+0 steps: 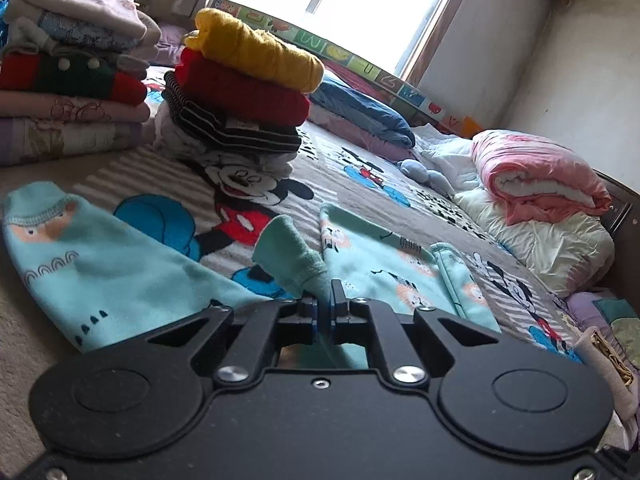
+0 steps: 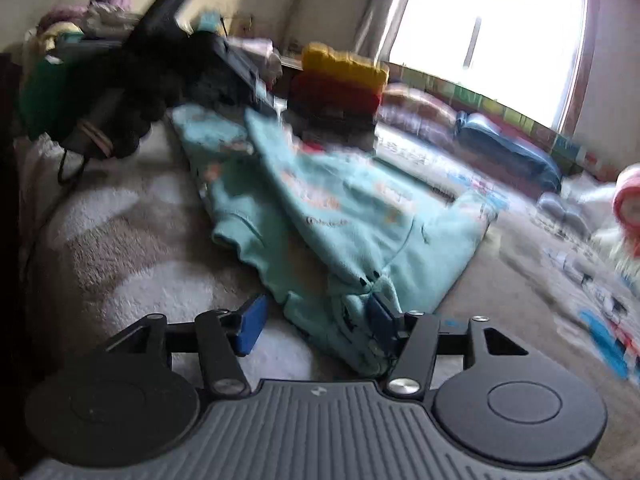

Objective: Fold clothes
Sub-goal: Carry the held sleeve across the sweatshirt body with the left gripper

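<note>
Turquoise printed garment [image 1: 120, 272] spread on cartoon bedspread [image 1: 256, 184], just before folded stack [image 1: 240, 92]. Left gripper [image 1: 325, 300] pinching cuff fold. Right gripper [image 2: 316, 320] spread, garment edge beside 1 pad, unpinched. Advice: hold left pinch taut, regrip hem squarely before folding.

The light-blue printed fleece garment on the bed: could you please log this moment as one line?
task: fold clothes | left gripper: shut on light-blue printed fleece garment | right gripper: open, garment edge between jaws | folded stack: behind
</note>
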Demonstrator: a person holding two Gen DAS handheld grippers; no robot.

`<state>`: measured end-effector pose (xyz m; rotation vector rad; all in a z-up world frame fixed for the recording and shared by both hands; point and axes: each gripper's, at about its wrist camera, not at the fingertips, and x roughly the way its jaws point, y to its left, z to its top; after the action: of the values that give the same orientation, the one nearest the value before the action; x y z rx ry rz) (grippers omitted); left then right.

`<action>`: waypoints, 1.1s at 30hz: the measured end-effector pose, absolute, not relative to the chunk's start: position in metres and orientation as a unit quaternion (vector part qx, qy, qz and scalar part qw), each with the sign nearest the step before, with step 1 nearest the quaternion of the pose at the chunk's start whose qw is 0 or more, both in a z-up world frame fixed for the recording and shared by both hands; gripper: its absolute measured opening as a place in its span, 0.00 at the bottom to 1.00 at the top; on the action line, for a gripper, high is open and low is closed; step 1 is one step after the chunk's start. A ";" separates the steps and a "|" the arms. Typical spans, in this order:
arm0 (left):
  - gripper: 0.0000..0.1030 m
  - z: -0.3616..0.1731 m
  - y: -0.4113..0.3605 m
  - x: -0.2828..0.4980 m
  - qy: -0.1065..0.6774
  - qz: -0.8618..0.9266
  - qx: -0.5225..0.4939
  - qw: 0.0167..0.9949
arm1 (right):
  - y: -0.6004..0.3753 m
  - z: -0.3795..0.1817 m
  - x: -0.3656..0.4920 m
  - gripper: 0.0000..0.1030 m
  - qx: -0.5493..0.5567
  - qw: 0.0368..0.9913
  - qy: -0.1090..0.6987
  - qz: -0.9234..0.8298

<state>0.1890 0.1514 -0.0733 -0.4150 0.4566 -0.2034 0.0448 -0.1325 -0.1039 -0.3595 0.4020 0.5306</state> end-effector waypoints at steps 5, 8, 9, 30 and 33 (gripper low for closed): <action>0.04 -0.071 0.153 0.187 0.218 -0.104 -0.205 0.949 | -0.146 -0.086 0.034 0.53 -0.148 0.934 0.164 0.280; 0.04 -0.073 0.151 0.189 0.223 -0.102 -0.202 0.948 | -0.153 -0.082 0.035 0.56 -0.142 0.941 0.148 0.270; 0.04 -0.073 0.151 0.190 0.225 -0.101 -0.200 0.948 | -0.156 -0.086 0.042 0.61 -0.132 0.938 0.163 0.275; 0.04 -0.045 0.134 0.187 0.184 -0.143 -0.198 0.952 | -0.174 -0.074 0.076 0.63 -0.095 0.924 0.192 0.317; 0.04 -0.038 0.127 0.190 0.176 -0.151 -0.201 0.952 | -0.175 -0.079 0.090 0.63 -0.090 0.920 0.201 0.323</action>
<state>0.1900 0.1267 -0.0375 -0.4090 0.3580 -0.3075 0.0901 -0.1748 -0.0793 -0.1843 0.4120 0.6646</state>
